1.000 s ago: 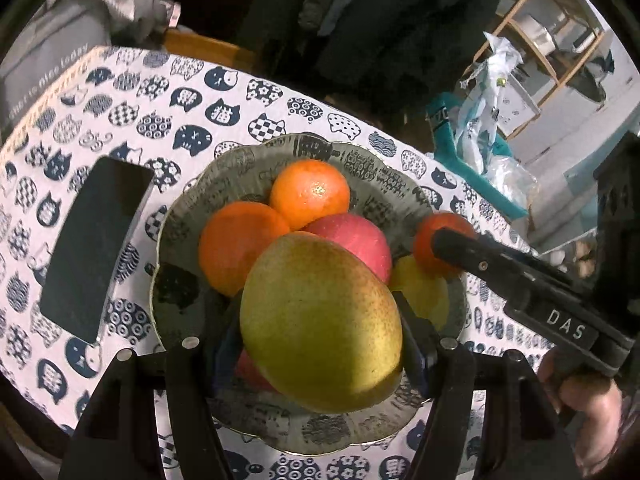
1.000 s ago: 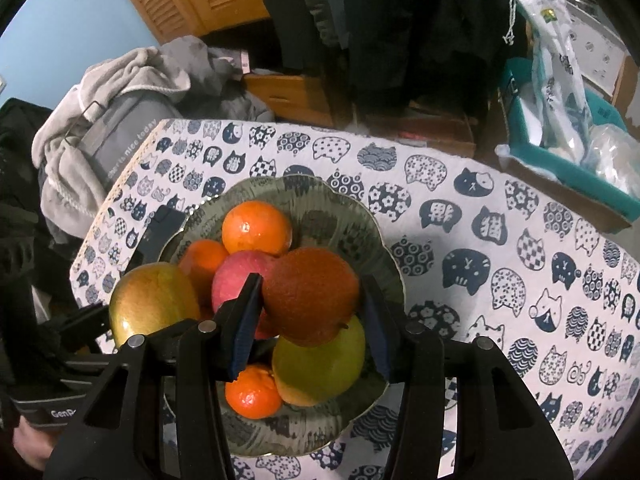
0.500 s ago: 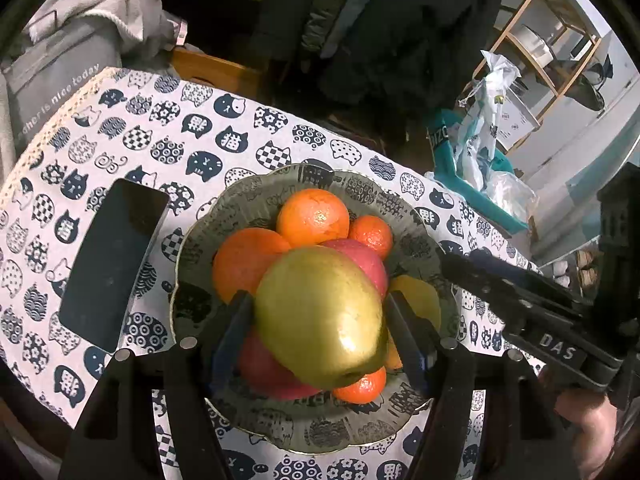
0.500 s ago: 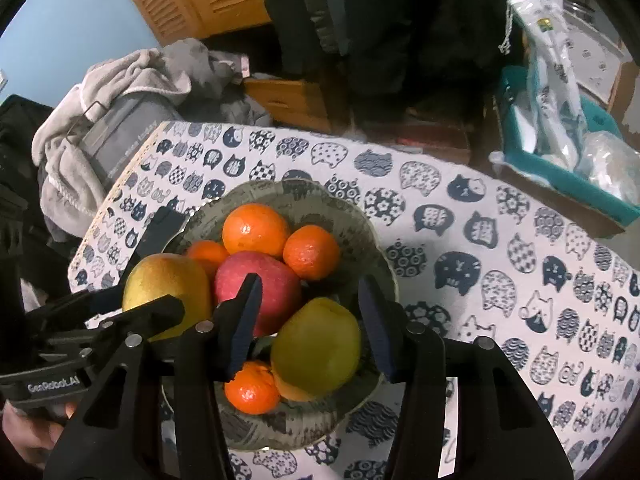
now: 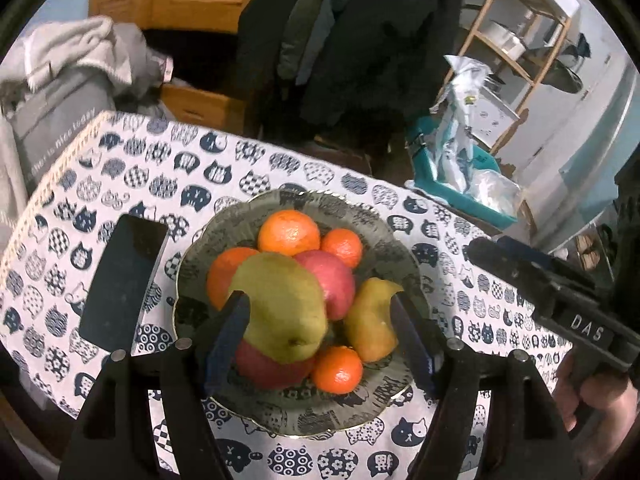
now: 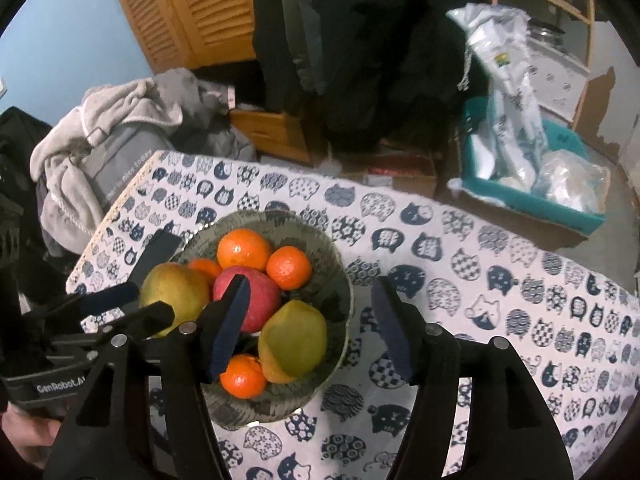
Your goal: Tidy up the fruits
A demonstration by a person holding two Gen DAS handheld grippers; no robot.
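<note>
A patterned grey bowl (image 5: 396, 248) (image 6: 340, 276) on the cat-print tablecloth holds oranges, two red apples and two yellow-green pears. A large pear (image 5: 280, 304) (image 6: 172, 292) rests on top of the pile at the bowl's left. My left gripper (image 5: 320, 336) is open above the bowl, its jaws wide on either side of that pear. My right gripper (image 6: 308, 328) is open and empty, raised above the bowl's right part, over the second pear (image 6: 292, 340). The small orange (image 6: 288, 268) lies at the bowl's far right.
A black phone (image 5: 120, 284) lies flat on the cloth left of the bowl. Grey clothes (image 6: 112, 140) are heaped beyond the table's far left corner. A teal bin with plastic bags (image 6: 532, 176) stands on the floor at the far right.
My right gripper let go of the small orange into the bowl and rose. My left gripper opened, leaving the large pear on the pile, and both pulled back up.
</note>
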